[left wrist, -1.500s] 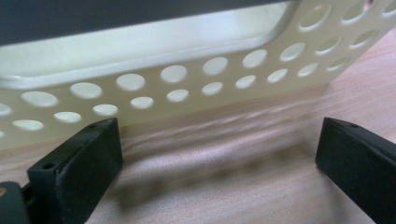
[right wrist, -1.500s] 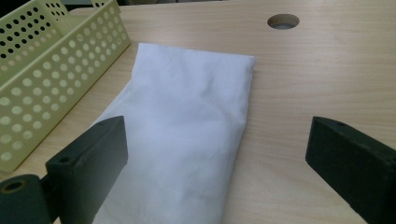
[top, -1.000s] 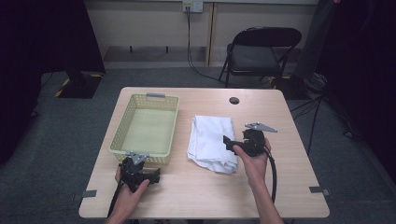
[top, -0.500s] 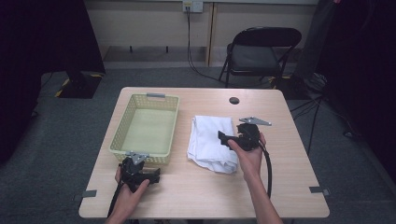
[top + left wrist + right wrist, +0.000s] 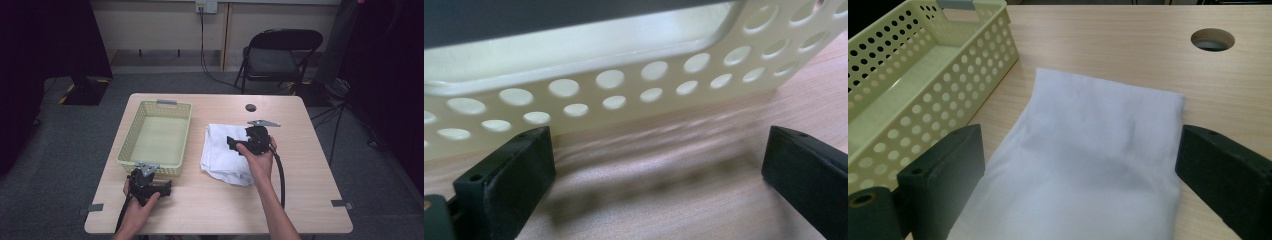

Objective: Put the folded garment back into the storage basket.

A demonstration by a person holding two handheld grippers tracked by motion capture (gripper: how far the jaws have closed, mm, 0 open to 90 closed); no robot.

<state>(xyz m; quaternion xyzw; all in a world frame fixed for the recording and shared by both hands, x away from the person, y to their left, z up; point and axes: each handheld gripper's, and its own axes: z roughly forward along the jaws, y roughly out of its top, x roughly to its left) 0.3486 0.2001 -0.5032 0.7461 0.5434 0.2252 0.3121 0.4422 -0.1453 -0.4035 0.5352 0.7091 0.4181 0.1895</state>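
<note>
1. Lower left of the high view: left gripper point(image 5: 167, 187), black w/ grey plate on top, held in the person's left hand point(image 5: 141, 200), sits on the light wooden table point(image 5: 300, 165) just below the basket's near wall. In the left gripper view its jaws stand wide apart, nothing btwn them but bare tabletop.
2. Left-centre: pale yellow perforated plastic basket point(image 5: 131, 144), rectangular, grey handle at its far end, empty inside. Its holed wall point(image 5: 624, 95) runs across the upper part of the left gripper view.
3. Centre: white folded cloth point(image 5: 220, 155) lies flat on the table, just beside the basket, not touching.
4. Right of centre: right gripper point(image 5: 231, 142) in the right hand point(image 5: 257, 160) hovers over the cloth's right part. In the right gripper view jaws are spread wide, cloth point(image 5: 1088, 165) btwn them, not pinched.
5. Upper right of the tabletop: round dark hole point(image 5: 250, 107).
6. Top right beyond the table: black folding chair point(image 5: 280, 55).
</note>
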